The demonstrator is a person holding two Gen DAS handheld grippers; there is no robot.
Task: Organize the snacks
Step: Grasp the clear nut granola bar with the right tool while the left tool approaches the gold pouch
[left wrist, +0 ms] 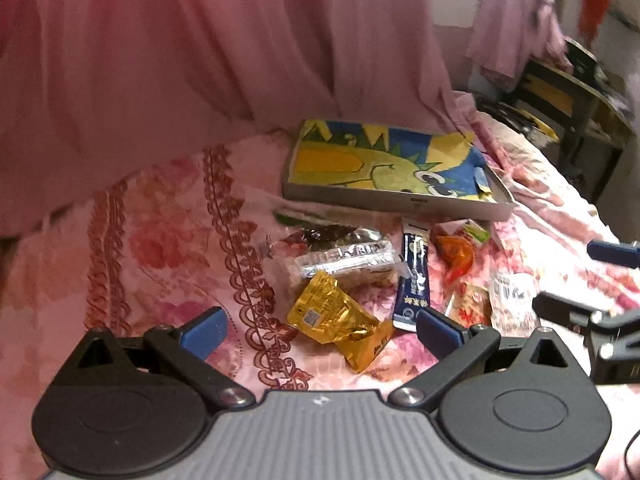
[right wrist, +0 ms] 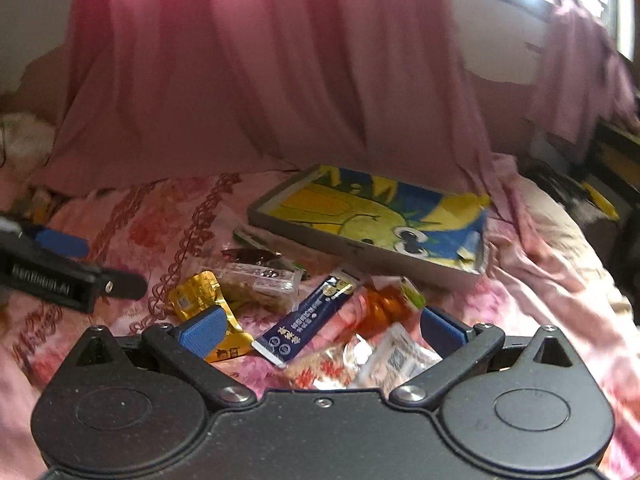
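Note:
Snacks lie in a loose pile on a pink floral bedspread. Between the wide-apart fingers of my left gripper sits a gold foil packet. Beyond it are a clear-wrapped cereal bar, a dark blue stick sachet, an orange-wrapped snack and a white-and-red packet. My right gripper is open above the blue sachet and a clear white-and-red packet. Farther back lies a flat grey box lined with a yellow, green and blue cartoon picture.
A pink curtain hangs behind the bed. A dark shelf unit with clutter stands at the right past the bed's edge. The other gripper shows at the right edge of the left wrist view and the left edge of the right wrist view.

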